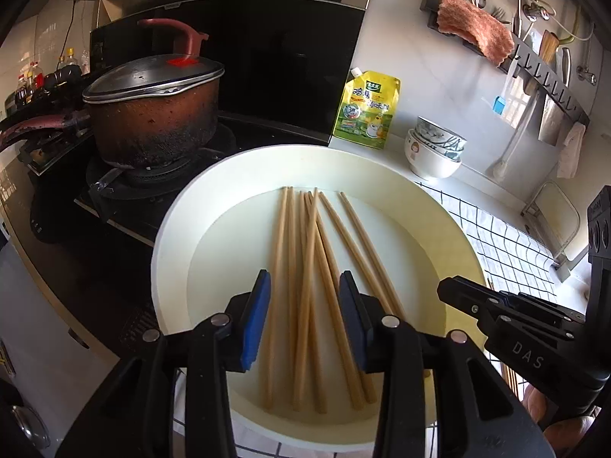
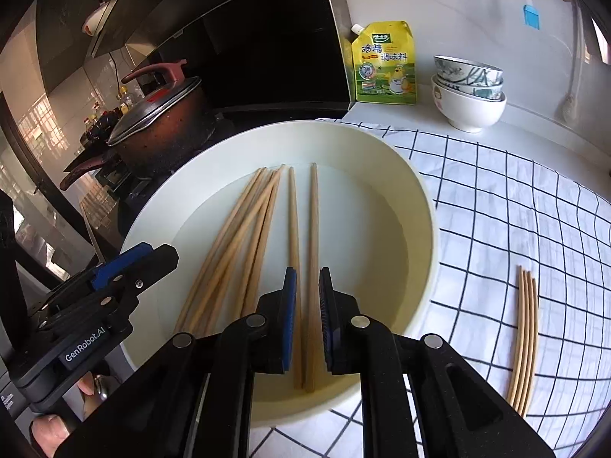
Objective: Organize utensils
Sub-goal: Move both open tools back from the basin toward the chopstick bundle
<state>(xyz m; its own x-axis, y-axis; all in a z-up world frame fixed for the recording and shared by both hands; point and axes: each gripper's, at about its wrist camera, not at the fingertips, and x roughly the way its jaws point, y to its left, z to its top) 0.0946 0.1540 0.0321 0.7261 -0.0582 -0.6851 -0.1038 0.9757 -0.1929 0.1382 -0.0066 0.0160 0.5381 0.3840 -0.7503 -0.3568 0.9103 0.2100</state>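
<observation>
Right wrist view takes in the room first: a kitchen corner with a dark stove and splashback, a scorched pot (image 2: 160,122) with its lid on, a yellow seasoning pouch (image 2: 385,65) against the white wall, stacked bowls (image 2: 467,91) beside it, and a checked cloth (image 2: 515,206) over the counter. On that cloth sits the big cream basin (image 2: 420,206), shallow and smooth-walled, and in it lie the loose chopsticks (image 2: 244,236), fanned to the left, with one pair (image 2: 303,252) lying straight apart from them. More sorted chopsticks (image 2: 525,336) rest on the cloth, well clear of the basin. My right gripper (image 2: 307,316) is narrowed around the thick ends of that straight pair; I cannot tell whether the pads truly pinch yet. My left gripper (image 1: 303,320) hangs spread wide above the fanned sticks, holding nothing. I judge these sticks light, stiff and slick on the glazed floor, likely to roll or scissor; the square thick ends should give the surest hold, both squeezed together.
</observation>
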